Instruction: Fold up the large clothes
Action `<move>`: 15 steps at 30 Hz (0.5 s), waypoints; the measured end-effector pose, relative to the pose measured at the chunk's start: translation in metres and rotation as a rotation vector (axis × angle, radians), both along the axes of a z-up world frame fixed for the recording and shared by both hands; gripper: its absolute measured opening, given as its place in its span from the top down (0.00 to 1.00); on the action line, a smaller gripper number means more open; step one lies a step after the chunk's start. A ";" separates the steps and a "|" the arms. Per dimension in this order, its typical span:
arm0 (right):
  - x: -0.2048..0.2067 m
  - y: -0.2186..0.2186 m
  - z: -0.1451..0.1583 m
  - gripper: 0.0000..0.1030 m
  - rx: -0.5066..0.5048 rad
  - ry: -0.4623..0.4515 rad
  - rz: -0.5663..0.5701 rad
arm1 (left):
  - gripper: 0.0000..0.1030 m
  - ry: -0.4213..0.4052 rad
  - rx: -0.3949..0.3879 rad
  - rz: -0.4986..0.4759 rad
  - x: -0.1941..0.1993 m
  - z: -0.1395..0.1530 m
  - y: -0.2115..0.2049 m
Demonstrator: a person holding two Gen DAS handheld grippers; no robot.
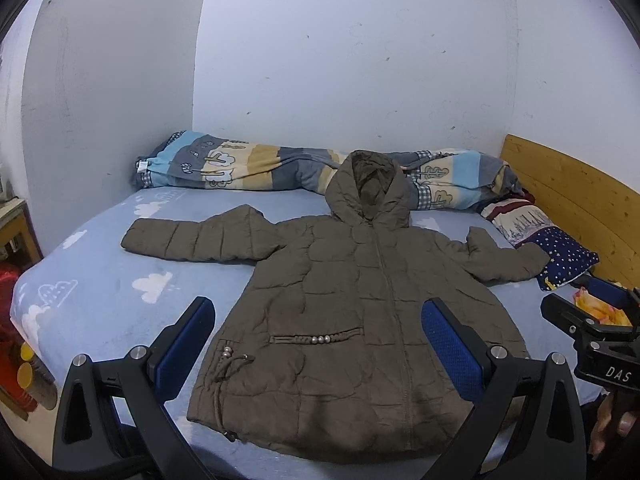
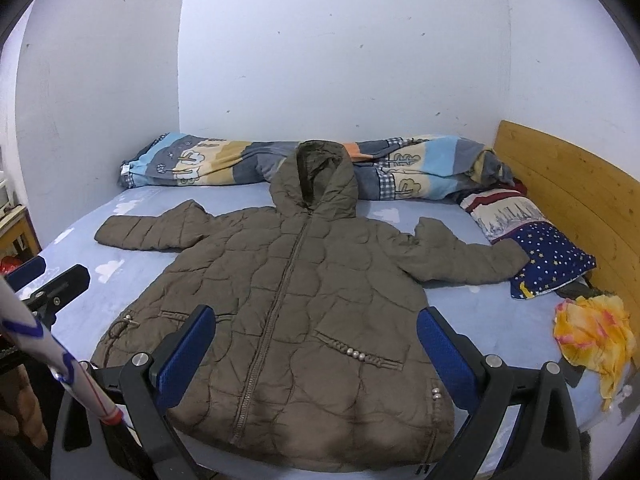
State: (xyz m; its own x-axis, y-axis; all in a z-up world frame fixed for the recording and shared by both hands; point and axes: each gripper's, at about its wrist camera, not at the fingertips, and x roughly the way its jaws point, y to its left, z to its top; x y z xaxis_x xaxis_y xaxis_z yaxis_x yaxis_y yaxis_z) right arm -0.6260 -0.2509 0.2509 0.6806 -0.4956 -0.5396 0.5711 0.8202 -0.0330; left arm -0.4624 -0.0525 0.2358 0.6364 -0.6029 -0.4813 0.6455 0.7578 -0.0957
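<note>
A brown quilted coat [image 1: 352,304] lies face up, zipped and spread flat across the middle of the bed [image 1: 92,292], its hem at the near edge and its hood [image 1: 370,188] reaching the rolled blanket [image 1: 240,168] along the far edge. One sleeve ends on the starry pillow [image 1: 568,256] by the wooden headboard [image 1: 576,200]. The left gripper [image 1: 318,344] and right gripper [image 2: 316,344] both hang above the hem, jaws wide apart, holding nothing. A yellow cloth [image 2: 592,332] sits at the bed's right edge.
</note>
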 end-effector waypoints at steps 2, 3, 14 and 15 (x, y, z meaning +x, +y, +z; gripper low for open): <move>0.001 0.001 0.001 0.01 -0.003 0.001 0.002 | 0.00 -0.002 0.003 -0.002 -0.001 0.001 0.002; 0.000 0.001 0.001 0.01 -0.003 0.000 0.002 | 0.00 -0.004 0.005 0.000 -0.001 0.001 0.001; -0.016 0.020 0.032 0.00 -0.040 -0.075 0.003 | 0.00 -0.034 -0.042 -0.005 -0.017 0.023 0.008; -0.016 0.022 0.033 0.00 -0.046 -0.077 0.006 | 0.00 -0.039 -0.044 -0.003 -0.018 0.024 0.009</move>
